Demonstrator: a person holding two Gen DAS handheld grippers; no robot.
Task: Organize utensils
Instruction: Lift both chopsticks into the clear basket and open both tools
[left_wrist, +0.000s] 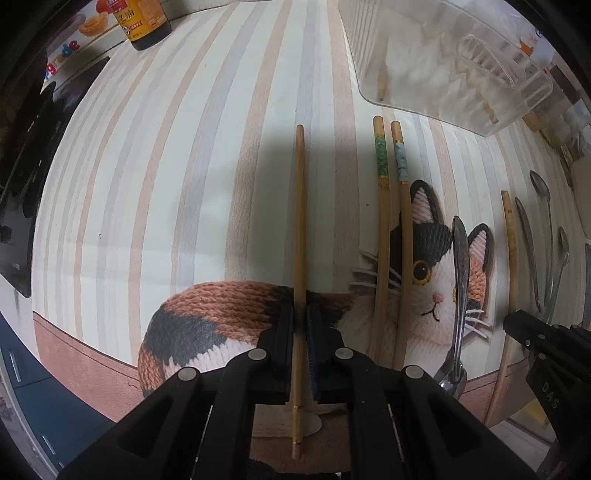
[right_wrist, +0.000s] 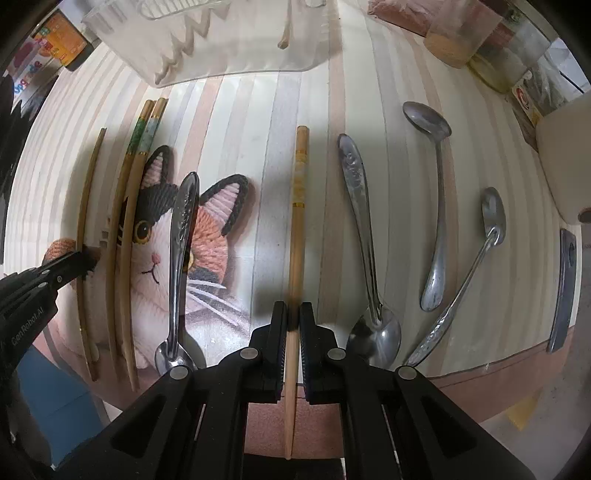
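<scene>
The left gripper (left_wrist: 300, 325) pinches a plain chopstick (left_wrist: 300, 221); the right gripper (right_wrist: 293, 321) seemingly clamps a gold-banded chopstick (right_wrist: 297, 229) above the mat (right_wrist: 229, 155).

"GenRobot.AI" on left gripper (right_wrist: 88, 262), "DAS" on right gripper (left_wrist: 511, 325)

A plain bamboo chopstick (left_wrist: 300, 236) runs up the middle of the left wrist frame, flat on the striped tabletop (left_wrist: 166, 155). Right of it lie two bamboo chopsticks with green and grey bands (left_wrist: 391, 236), side by side. In the right wrist frame, a gold-banded bamboo chopstick (right_wrist: 297, 229) lies centred, four steel spoons (right_wrist: 360, 206) spread around it, and a clear plastic tray (right_wrist: 229, 48) sits at the top.
</scene>
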